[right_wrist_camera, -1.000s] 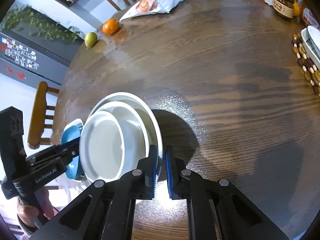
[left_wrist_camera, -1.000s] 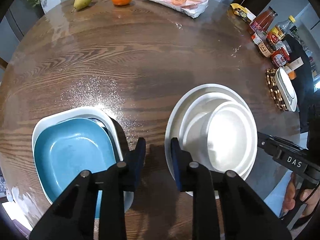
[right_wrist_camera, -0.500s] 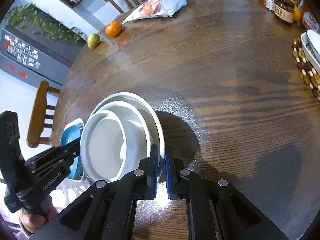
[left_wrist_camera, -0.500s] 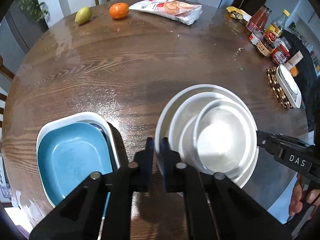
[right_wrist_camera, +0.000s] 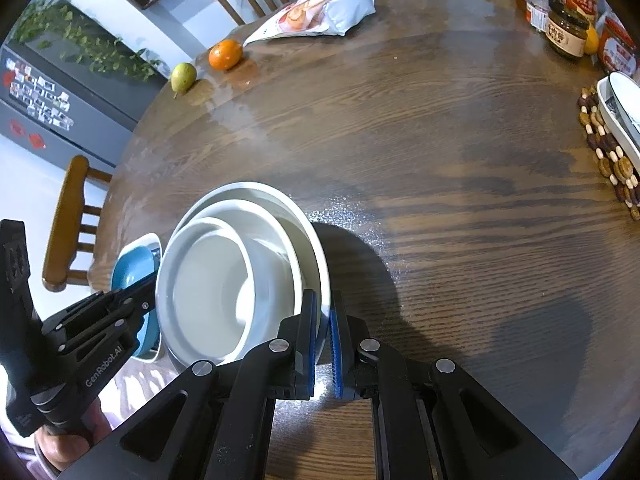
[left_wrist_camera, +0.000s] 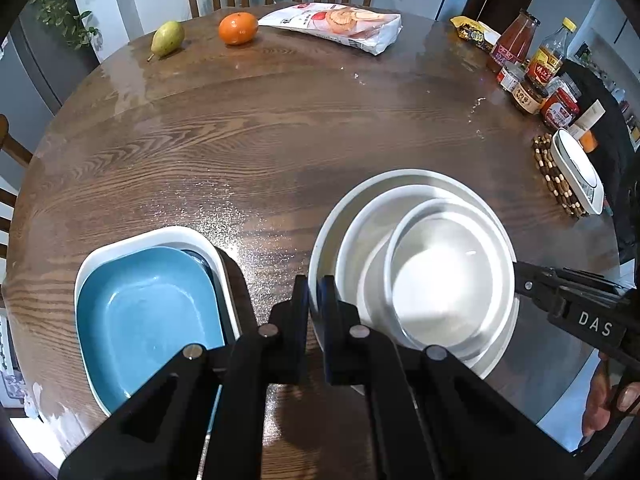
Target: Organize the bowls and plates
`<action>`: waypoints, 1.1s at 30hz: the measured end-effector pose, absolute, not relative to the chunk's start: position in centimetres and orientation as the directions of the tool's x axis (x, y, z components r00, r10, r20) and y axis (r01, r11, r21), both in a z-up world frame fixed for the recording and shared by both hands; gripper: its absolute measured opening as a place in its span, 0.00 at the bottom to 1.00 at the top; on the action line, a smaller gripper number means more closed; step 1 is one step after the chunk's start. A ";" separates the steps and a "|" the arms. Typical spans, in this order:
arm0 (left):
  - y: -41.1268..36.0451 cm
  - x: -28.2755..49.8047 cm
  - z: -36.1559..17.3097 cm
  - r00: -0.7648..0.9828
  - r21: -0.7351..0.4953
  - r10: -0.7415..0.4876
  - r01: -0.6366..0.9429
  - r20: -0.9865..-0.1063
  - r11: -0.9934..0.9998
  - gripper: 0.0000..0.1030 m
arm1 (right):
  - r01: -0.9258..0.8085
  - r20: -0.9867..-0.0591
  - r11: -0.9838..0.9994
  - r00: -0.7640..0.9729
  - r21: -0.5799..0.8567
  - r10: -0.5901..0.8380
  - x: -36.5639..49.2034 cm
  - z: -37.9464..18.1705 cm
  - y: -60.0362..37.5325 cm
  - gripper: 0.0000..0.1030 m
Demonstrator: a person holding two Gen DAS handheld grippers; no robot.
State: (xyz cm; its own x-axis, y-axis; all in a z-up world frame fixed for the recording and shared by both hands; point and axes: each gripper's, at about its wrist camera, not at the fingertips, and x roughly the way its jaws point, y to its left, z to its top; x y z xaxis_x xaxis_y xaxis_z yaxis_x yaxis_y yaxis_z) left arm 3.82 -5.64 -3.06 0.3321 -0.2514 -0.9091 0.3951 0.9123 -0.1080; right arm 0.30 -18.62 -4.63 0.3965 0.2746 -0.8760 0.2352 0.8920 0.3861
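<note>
Three white round bowls sit nested on the wooden table (left_wrist_camera: 280, 140): a wide outer bowl (left_wrist_camera: 404, 175), a middle one (left_wrist_camera: 362, 240) and a small inner one (left_wrist_camera: 440, 280). My left gripper (left_wrist_camera: 314, 292) is shut on the outer bowl's left rim. In the right wrist view my right gripper (right_wrist_camera: 323, 312) is shut on the opposite rim of the outer bowl (right_wrist_camera: 280, 200). To the left of the stack, a blue rectangular dish (left_wrist_camera: 148, 312) lies inside a white rectangular dish (left_wrist_camera: 160, 236).
At the far edge lie a pear (left_wrist_camera: 167, 38), an orange (left_wrist_camera: 237, 28) and a snack bag (left_wrist_camera: 336, 24). Sauce bottles and jars (left_wrist_camera: 532, 76) stand at the right, with a white dish on a beaded mat (left_wrist_camera: 576, 172). Chairs ring the table.
My left gripper's jaws have closed from open onto the outer bowl's left rim. The right gripper has stayed shut on the other rim. Both views have tilted up a little.
</note>
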 end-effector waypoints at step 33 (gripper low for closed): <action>-5.1 3.3 -1.7 0.371 -0.101 -0.257 0.391 -0.893 0.915 0.01 | 0.215 -0.864 0.900 0.430 0.380 0.262 -0.4 -3.1 -18.6 0.10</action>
